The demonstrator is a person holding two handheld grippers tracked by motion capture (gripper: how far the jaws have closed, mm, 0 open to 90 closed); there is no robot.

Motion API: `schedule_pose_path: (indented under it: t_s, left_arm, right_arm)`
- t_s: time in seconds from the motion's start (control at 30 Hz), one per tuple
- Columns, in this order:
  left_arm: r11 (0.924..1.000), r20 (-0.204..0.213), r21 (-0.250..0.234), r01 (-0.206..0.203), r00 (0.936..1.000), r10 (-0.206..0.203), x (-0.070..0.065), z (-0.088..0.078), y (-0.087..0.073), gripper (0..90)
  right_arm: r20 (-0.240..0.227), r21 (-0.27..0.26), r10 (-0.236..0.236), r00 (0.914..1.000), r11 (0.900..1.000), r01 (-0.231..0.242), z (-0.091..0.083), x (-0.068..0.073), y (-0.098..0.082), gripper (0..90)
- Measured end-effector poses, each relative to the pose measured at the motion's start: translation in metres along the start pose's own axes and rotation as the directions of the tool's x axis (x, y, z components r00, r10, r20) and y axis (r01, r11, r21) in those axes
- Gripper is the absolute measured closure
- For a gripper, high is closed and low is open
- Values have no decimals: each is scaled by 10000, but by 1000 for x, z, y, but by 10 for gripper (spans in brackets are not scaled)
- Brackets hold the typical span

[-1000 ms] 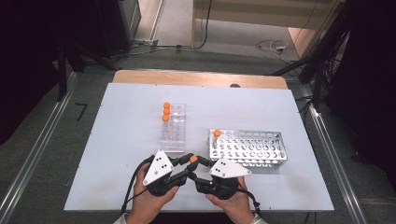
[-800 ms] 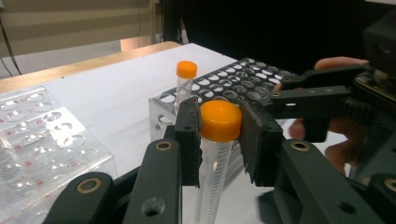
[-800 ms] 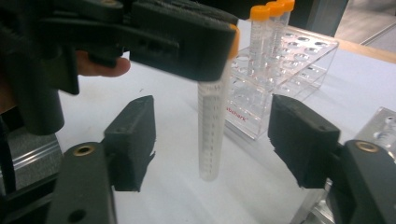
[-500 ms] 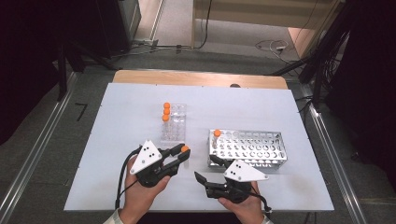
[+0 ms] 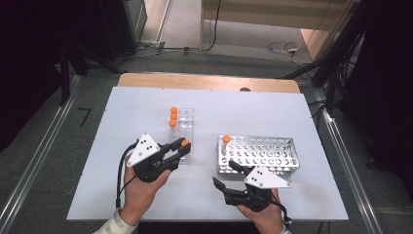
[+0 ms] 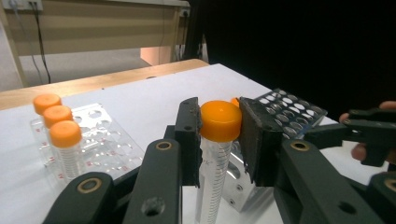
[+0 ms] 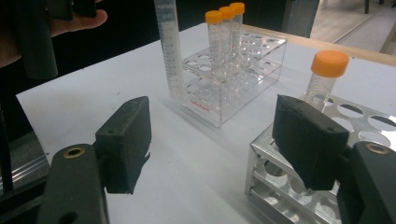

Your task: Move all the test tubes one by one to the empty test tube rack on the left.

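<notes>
The left tongs (image 6: 219, 140) are clamping the light, slick tube (image 6: 212, 158) at its cap, beside the clear rack (image 6: 105, 144); the right tongs (image 7: 215, 140) are gaping empty.

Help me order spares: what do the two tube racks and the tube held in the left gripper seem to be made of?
Clear rack: likely transparent acrylic, glossy, see-through walls. Metal rack: looks like bright aluminium or steel, reflective perforated plates. Held tube: clear plastic by its look, with printed graduations and a matt orange cap, probably plastic.
</notes>
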State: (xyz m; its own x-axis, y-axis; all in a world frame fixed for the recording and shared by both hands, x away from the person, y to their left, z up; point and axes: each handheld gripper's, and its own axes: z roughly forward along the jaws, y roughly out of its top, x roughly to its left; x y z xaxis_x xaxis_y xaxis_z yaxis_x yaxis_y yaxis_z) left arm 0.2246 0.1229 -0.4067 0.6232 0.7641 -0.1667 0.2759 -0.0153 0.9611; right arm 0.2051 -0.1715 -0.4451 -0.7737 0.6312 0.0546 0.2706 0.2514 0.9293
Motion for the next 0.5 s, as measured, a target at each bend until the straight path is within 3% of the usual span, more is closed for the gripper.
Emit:
schedule_pose_path:
  t_s: [0.5]
  left_arm:
    - [9998, -1096, -194, 92, 9939, -113, 31, 8, 15, 705]
  right_arm:
    - [176, -39, 167, 9997, 9999, -166, -4, -7, -2, 271]
